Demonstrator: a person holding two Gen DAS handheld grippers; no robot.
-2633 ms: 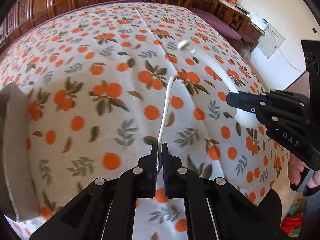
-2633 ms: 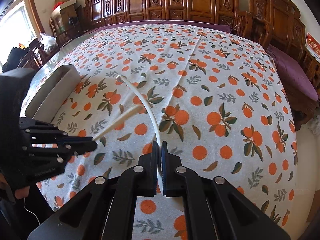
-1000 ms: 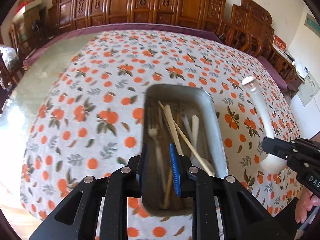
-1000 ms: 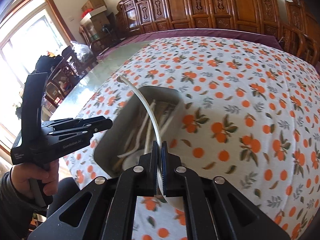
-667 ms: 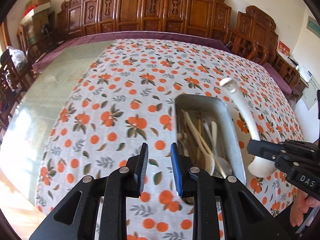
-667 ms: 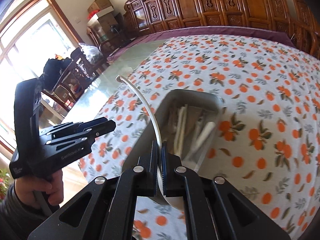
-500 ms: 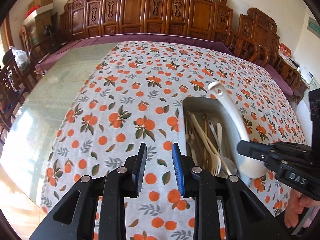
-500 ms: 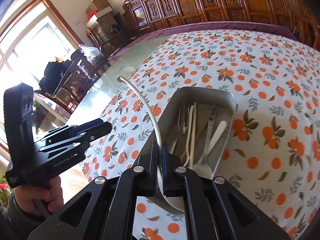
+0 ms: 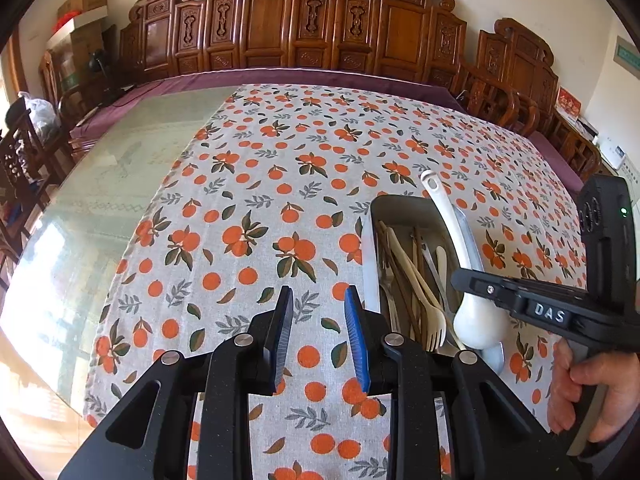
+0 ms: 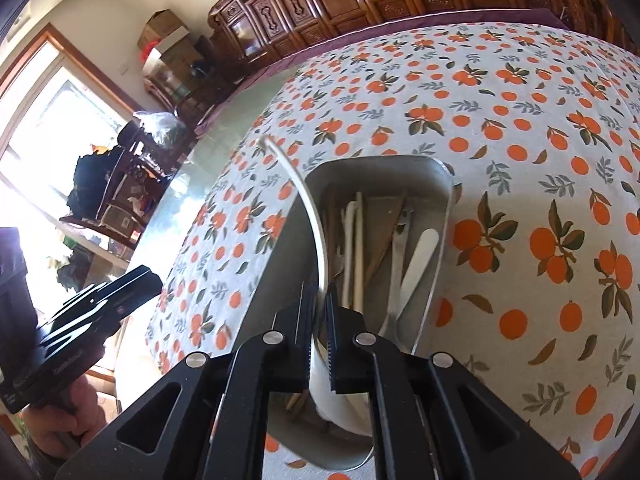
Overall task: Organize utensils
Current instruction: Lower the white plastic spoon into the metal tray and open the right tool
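A metal tray [image 9: 369, 256] [image 10: 442, 240] on the orange-print tablecloth [image 9: 260, 200] holds several forks, chopsticks and spoons. My right gripper [image 9: 460, 278] [image 10: 319, 294] hangs over the tray's near end with a white ceramic spoon [image 9: 448, 220] [image 10: 308, 200] between its jaws. The bowl is low in the tray and the handle points up and away. The jaws are opening slightly, with the spoon still gripped between them. My left gripper [image 9: 319, 300] [image 10: 150, 278] stands open and empty over the cloth, just left of the tray.
Bare glass tabletop [image 9: 100, 200] lies left of the cloth. Carved wooden chairs [image 9: 320, 28] line the far side. A person's hand [image 9: 580, 392] grips the right tool at the lower right.
My left gripper let its utensil go, opened and drew back left of the tray. My right gripper carried the white spoon over the tray, rolled and sank toward it.
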